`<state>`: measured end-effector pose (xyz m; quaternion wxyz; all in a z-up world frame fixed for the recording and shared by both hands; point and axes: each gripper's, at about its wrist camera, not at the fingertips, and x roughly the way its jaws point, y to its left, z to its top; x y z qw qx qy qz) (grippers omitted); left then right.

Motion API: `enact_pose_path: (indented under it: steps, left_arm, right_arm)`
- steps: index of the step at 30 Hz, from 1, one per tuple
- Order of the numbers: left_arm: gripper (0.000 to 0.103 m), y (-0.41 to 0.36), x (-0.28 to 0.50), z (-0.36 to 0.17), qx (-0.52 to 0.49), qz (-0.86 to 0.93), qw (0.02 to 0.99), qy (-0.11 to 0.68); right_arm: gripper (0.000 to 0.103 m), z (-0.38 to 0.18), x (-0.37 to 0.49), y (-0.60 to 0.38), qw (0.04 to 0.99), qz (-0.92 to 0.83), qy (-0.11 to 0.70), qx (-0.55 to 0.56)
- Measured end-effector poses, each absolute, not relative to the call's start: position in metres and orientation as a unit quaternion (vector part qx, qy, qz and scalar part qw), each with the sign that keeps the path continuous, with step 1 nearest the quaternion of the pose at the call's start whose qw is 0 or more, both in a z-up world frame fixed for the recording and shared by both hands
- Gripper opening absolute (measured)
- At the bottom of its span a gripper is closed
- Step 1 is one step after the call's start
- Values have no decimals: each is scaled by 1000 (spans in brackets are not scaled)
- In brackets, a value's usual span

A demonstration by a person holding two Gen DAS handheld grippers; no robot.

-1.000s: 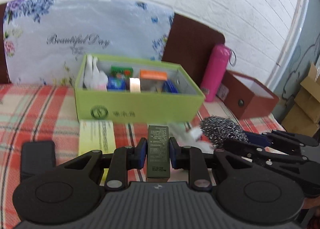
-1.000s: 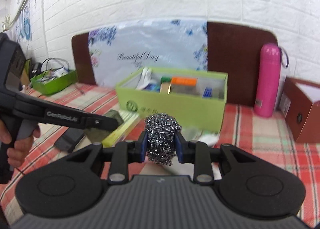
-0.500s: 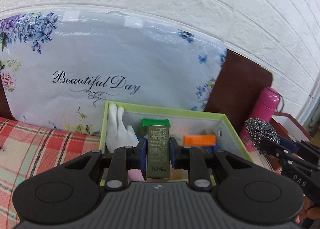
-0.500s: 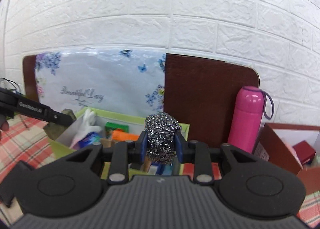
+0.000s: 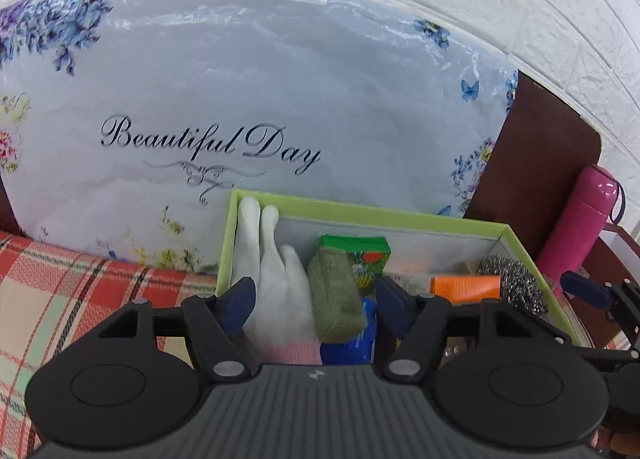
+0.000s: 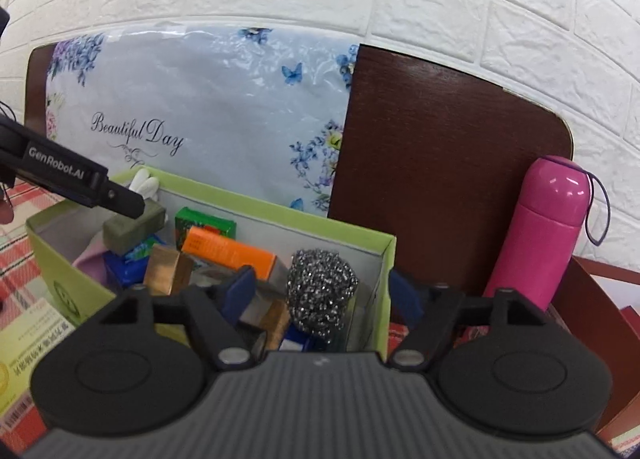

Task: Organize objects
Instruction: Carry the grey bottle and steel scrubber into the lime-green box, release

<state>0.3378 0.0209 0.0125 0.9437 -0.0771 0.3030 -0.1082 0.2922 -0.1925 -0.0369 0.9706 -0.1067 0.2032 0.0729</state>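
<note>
A green open box (image 5: 362, 209) (image 6: 362, 237) stands against the wall. My left gripper (image 5: 314, 301) is open over its left end; the olive-green small box (image 5: 336, 295) (image 6: 134, 227) lies free between the fingers, on a white glove (image 5: 276, 279) and a blue packet. My right gripper (image 6: 322, 293) is open over the box's right end; the steel wool ball (image 6: 322, 293) (image 5: 512, 285) rests inside the box between the fingers. A green carton (image 5: 356, 251) and an orange box (image 6: 228, 251) also lie inside.
A pink flask (image 6: 546, 227) stands right of the box, before a dark brown board (image 6: 440, 163). A flowered bag printed "Beautiful Day" (image 5: 240, 119) leans on the white brick wall. A red-brown box (image 6: 600, 299) is at the far right. Checked cloth (image 5: 60, 291) covers the table.
Both grippers came over the green box and opened. The olive box dropped from the left gripper and the steel wool ball from the right one, into the box.
</note>
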Motion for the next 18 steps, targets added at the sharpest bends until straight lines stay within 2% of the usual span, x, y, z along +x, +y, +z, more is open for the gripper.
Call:
enact_pose_path:
  steps: [1,5,10,18]
  left_arm:
    - [70,21,335,12,-78,-107,943,307]
    - [70,19,317,21,-67,-98,944,309]
    - [71,3,278,38,-34,-74,946,313]
    - [72,-16,211,47,-32,-82,950,300]
  right_arm:
    - [82,-37,289,-195,971,72,206,-99]
    - [86,-26,273,-204,973,69,208,-78]
    - [100,1,233,-217,981,65,175,-57]
    - [103,22,162,-222,984,79,153,-45]
